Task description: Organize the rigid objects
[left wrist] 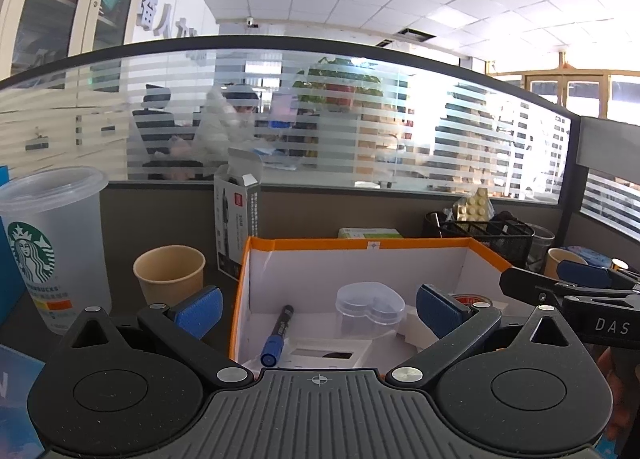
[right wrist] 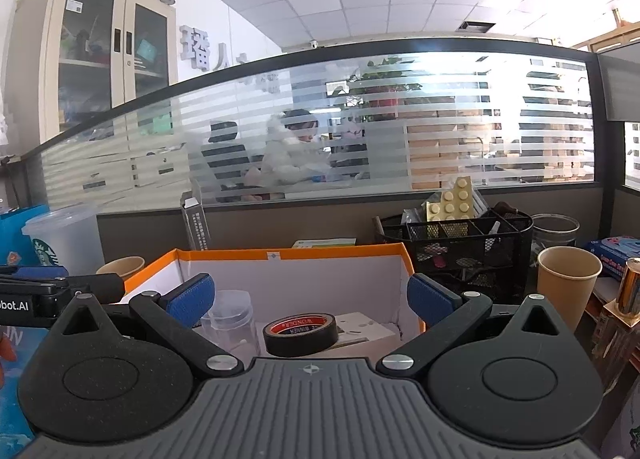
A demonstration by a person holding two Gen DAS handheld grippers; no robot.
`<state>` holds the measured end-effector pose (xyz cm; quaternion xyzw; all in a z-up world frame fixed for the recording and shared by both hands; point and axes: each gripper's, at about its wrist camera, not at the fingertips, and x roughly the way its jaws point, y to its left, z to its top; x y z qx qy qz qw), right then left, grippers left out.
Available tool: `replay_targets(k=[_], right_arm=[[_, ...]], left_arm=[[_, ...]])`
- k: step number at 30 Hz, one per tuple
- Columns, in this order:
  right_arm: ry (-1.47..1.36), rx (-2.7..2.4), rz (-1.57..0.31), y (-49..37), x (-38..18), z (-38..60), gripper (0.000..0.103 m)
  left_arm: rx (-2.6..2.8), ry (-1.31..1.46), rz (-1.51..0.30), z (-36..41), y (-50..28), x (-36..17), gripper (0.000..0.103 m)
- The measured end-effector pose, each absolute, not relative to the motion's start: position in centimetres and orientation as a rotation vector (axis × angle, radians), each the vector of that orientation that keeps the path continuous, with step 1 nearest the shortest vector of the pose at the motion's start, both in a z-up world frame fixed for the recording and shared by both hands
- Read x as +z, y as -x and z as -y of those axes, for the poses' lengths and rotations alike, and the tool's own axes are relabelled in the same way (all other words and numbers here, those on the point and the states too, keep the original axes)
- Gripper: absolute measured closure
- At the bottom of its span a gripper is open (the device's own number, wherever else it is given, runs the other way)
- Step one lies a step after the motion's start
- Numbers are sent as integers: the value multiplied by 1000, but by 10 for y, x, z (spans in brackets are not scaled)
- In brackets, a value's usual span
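Hovering side by side at the near edge of the orange-rimmed box (left wrist: 362, 245), both tools are standing wide apart and carrying nothing. The left hand-held gripper (left wrist: 319, 309) is spreading its blue pads (left wrist: 200, 313) wide, with the box interior showing between them. Inside the box, a blue-capped marker (left wrist: 278, 335) is lying tilted near the left wall, its cap end pointing toward the camera. Just right of it a clear heart-shaped container (left wrist: 370, 305) is sitting upright, and a white insert (left wrist: 324, 353) with a dark window is lying in front of both.

The right hand-held gripper (right wrist: 310, 297) is also gaping wide, empty, its pads (right wrist: 428, 299) framing a roll of black tape (right wrist: 300, 333) with a red inner label that is lying flat in the box, beside the clear container (right wrist: 230, 325) on its left. A white flat piece (right wrist: 362, 331) is resting behind the tape toward the right wall.

Outside the box on the table (left wrist: 120, 315), a Starbucks cup (left wrist: 52, 247) and a small paper cup (left wrist: 170, 273) are standing to the left, with an opened pen carton (left wrist: 236, 219) upright behind them. To the right, a black mesh organizer (right wrist: 456, 247) holding a yellow brick plate (right wrist: 454, 199) is sitting near another paper cup (right wrist: 566, 283). A frosted striped glass partition (right wrist: 360, 119) is running behind everything
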<state>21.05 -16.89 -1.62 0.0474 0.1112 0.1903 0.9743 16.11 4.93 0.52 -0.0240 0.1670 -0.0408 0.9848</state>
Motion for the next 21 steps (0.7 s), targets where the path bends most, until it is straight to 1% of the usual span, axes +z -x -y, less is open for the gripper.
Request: replay_targets(k=[21], right_arm=[[-64, 357, -165, -204, -24, 163, 0]], left_arm=[[-87, 33, -317, -48, -151, 3, 0]])
